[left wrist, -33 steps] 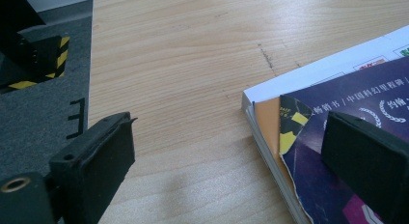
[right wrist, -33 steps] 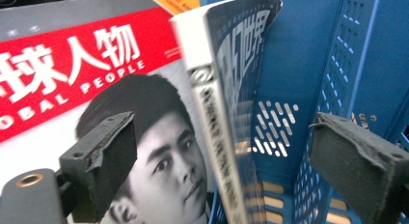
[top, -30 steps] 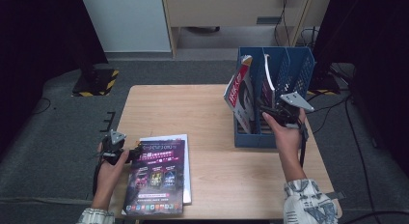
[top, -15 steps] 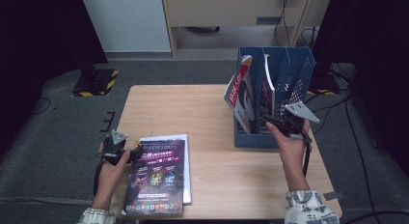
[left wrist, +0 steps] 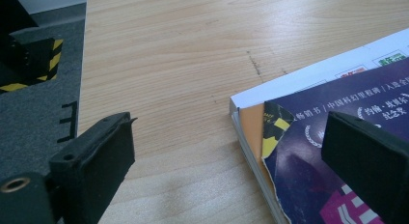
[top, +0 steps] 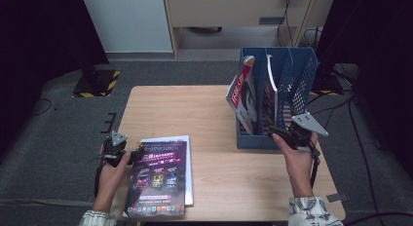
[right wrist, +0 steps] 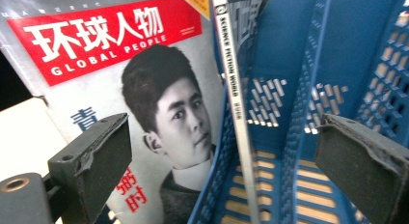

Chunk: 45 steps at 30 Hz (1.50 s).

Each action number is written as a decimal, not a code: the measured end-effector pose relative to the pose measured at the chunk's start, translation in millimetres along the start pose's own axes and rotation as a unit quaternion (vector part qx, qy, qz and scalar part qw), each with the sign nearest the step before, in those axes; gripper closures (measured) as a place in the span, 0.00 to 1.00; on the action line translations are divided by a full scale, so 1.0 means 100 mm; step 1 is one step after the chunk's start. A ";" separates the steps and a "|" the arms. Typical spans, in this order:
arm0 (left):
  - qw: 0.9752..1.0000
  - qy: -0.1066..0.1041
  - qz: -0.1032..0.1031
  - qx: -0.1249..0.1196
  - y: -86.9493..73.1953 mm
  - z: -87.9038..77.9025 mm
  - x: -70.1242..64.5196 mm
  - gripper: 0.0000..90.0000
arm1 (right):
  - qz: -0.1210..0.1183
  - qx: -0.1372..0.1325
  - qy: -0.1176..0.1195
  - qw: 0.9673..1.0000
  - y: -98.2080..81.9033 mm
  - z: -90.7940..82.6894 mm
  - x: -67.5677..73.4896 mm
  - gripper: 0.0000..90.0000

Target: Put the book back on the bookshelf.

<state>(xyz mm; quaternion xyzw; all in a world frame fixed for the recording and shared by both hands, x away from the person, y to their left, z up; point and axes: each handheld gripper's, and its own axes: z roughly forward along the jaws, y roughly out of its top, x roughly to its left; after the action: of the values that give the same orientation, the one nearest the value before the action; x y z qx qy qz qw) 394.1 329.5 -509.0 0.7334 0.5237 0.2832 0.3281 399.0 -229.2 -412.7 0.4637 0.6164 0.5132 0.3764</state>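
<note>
A blue slotted file rack (top: 292, 77) (right wrist: 337, 64) stands at the table's right. A red-titled magazine (top: 242, 97) (right wrist: 140, 89) leans in its left slot, and a thin magazine (top: 269, 94) (right wrist: 234, 89) stands in the slot beside it. My right gripper (top: 287, 137) (right wrist: 226, 156) is open just in front of the rack, apart from it. A purple-covered magazine (top: 158, 175) (left wrist: 347, 151) lies on a white one (top: 187, 158) (left wrist: 308, 77) near the front left. My left gripper (top: 130, 155) (left wrist: 231, 156) is open at the stack's upper left corner, one jaw over the cover.
The wooden table (top: 195, 114) has bare room between the stack and the rack. A yellow-black striped stand base (top: 95, 82) sits on the dark floor at the left. Cables (top: 341, 104) trail on the floor at the right, and a cabinet stands behind the table.
My right gripper has drawn back from the rack toward the table's front edge, now holding nothing. The left hand and the stack have not moved.
</note>
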 end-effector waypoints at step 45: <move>0.999 -0.026 0.008 -0.020 -0.02 -0.23 -0.15 0.06 | -0.096 0.055 0.129 0.985 -0.53 -0.06 0.88 0.28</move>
<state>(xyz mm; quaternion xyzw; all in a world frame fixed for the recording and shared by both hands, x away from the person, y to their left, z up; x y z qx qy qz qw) 371.1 320.0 -497.8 0.7379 0.5034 0.2774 0.3537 358.3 -149.2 -462.7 0.3523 0.7287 0.4954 0.3152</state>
